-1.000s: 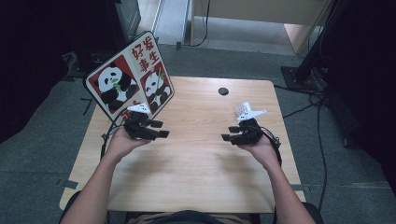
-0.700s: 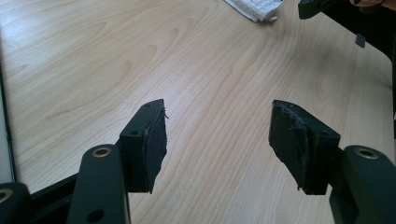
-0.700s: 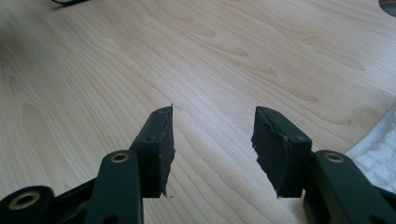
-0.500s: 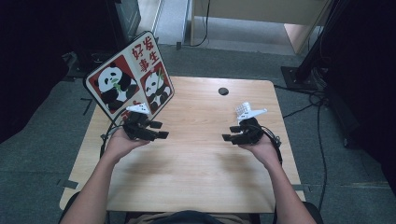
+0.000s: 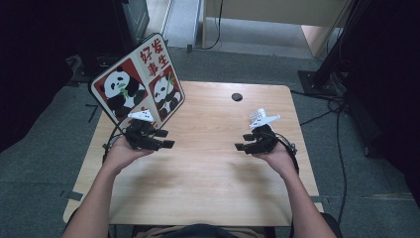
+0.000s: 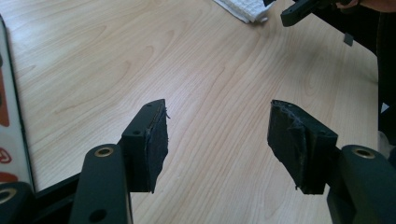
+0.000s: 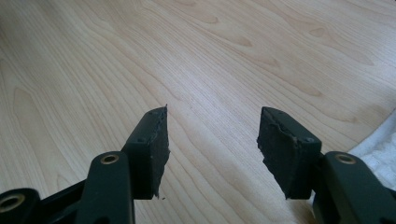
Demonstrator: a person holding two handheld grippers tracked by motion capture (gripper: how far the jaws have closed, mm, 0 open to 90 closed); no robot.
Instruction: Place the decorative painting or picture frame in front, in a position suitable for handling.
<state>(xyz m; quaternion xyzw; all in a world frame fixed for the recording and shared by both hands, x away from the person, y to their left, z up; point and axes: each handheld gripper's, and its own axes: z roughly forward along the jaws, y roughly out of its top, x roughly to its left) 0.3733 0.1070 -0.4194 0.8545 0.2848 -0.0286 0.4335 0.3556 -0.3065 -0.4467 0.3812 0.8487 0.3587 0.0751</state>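
Observation:
My left gripper (image 5: 167, 139) hovers over the left half of the wooden table (image 5: 208, 168), open, with bare wood between its pads (image 6: 156, 140). My right gripper (image 5: 241, 142) is held over the right half, pointing toward the left one. Its jaws have just been opening and stand wide with nothing between them (image 7: 212, 149). A white textured cloth (image 6: 243, 7) lies on the table beside the right gripper; its edge (image 7: 380, 144) also appears at the lower right of the right gripper view.
A panda sign board (image 5: 138, 87) with red panels leans at the table's back left, just behind the left gripper. A small black round object (image 5: 237, 96) sits near the far edge. Cables (image 5: 322, 114) run on the floor to the right.
The right gripper's jaws look slightly wider apart than before. Both hands have stayed about where they were.

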